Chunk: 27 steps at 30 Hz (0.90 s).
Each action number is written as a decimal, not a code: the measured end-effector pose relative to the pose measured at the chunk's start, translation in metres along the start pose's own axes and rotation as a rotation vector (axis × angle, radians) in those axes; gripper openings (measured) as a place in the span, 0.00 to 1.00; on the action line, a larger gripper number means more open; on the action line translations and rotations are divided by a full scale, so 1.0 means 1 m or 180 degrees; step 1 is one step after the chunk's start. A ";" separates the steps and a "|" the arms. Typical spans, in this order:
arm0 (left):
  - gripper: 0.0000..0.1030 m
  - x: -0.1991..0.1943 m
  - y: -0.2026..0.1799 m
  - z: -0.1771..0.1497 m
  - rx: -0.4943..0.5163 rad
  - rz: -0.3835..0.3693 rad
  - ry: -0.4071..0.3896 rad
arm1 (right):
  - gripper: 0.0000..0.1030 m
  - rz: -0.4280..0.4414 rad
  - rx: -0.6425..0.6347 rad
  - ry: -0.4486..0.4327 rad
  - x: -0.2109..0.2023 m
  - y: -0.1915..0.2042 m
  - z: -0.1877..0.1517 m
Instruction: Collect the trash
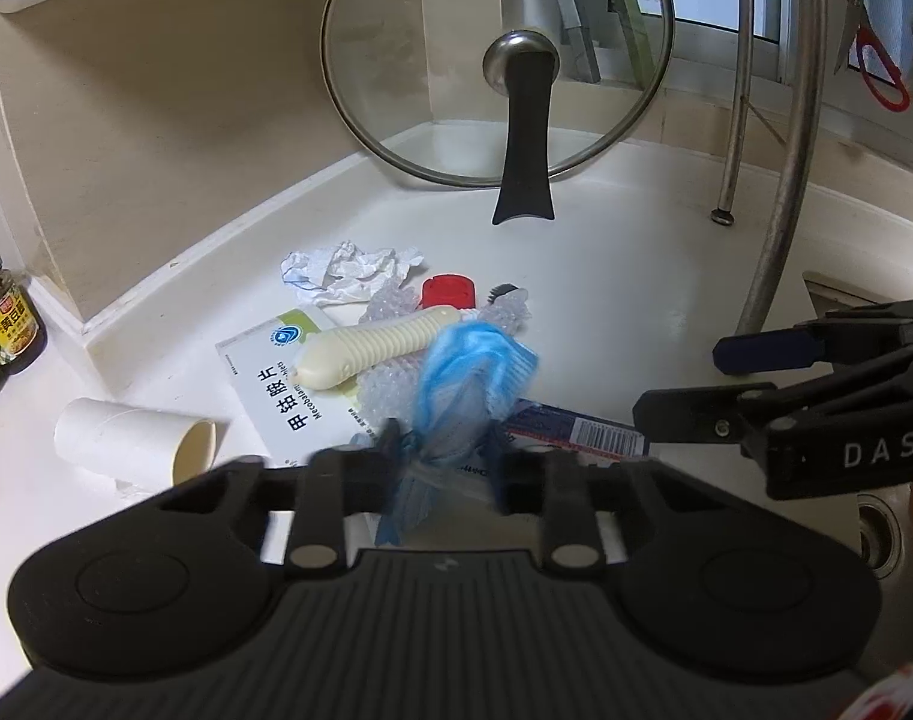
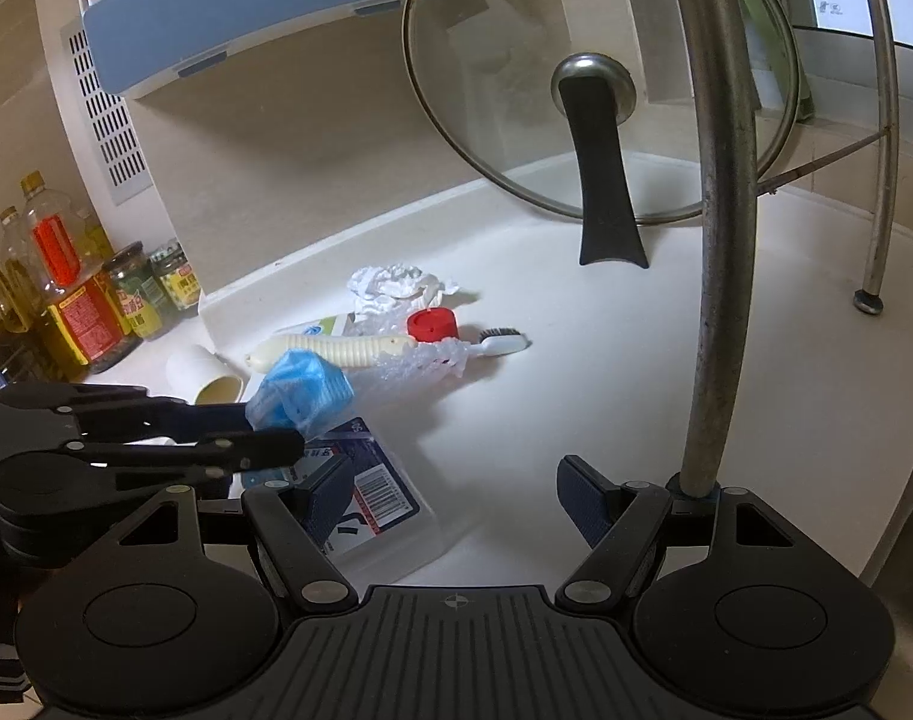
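Observation:
A crumpled blue face mask (image 1: 462,384) is pinched in my left gripper (image 1: 444,450), whose pads press on its lower end; the same mask (image 2: 300,390) shows beside the left gripper (image 2: 276,438) in the right wrist view. Behind the mask on the white counter lie a cream ribbed brush (image 1: 378,348), bubble wrap (image 1: 384,390), a medicine box (image 1: 270,384), crumpled paper (image 1: 348,270), a red cap (image 1: 450,291) and a cardboard tube (image 1: 132,444). My right gripper (image 2: 453,498) stands open with nothing between its fingers, above a barcoded packet (image 2: 372,492).
A glass lid (image 1: 498,60) leans against the back wall. Metal rack legs (image 2: 720,210) rise at the right. Jars (image 1: 6,324) and oil bottles (image 2: 66,288) stand at the left. A sink drain (image 1: 876,534) shows at the right edge. A toothbrush (image 2: 504,342) lies near the cap.

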<state>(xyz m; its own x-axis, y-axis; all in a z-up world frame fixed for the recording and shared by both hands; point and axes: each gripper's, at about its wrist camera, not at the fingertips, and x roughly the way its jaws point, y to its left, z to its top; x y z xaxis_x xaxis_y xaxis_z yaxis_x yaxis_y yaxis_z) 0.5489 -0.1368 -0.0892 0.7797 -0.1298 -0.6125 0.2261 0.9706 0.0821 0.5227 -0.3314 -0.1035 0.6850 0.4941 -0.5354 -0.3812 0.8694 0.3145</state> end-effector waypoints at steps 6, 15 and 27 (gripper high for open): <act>0.14 -0.015 0.006 0.001 -0.0025 0.0010 -0.0110 | 0.73 0.0122 -0.0088 0.0039 0.004 0.006 0.002; 0.14 -0.058 0.028 -0.011 -0.0401 0.0169 -0.0036 | 0.73 0.0279 -0.0594 0.0249 0.027 0.034 -0.003; 0.14 -0.103 0.074 -0.047 -0.0972 0.0702 0.0096 | 0.62 0.0246 -0.1015 0.0305 0.045 0.044 -0.012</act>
<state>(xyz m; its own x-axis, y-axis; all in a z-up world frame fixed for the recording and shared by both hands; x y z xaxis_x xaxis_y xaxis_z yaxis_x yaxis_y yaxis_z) 0.4576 -0.0416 -0.0570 0.7717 0.0906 -0.6295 -0.1334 0.9909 -0.0208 0.5297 -0.2707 -0.1235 0.5908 0.5444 -0.5955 -0.6151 0.7816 0.1043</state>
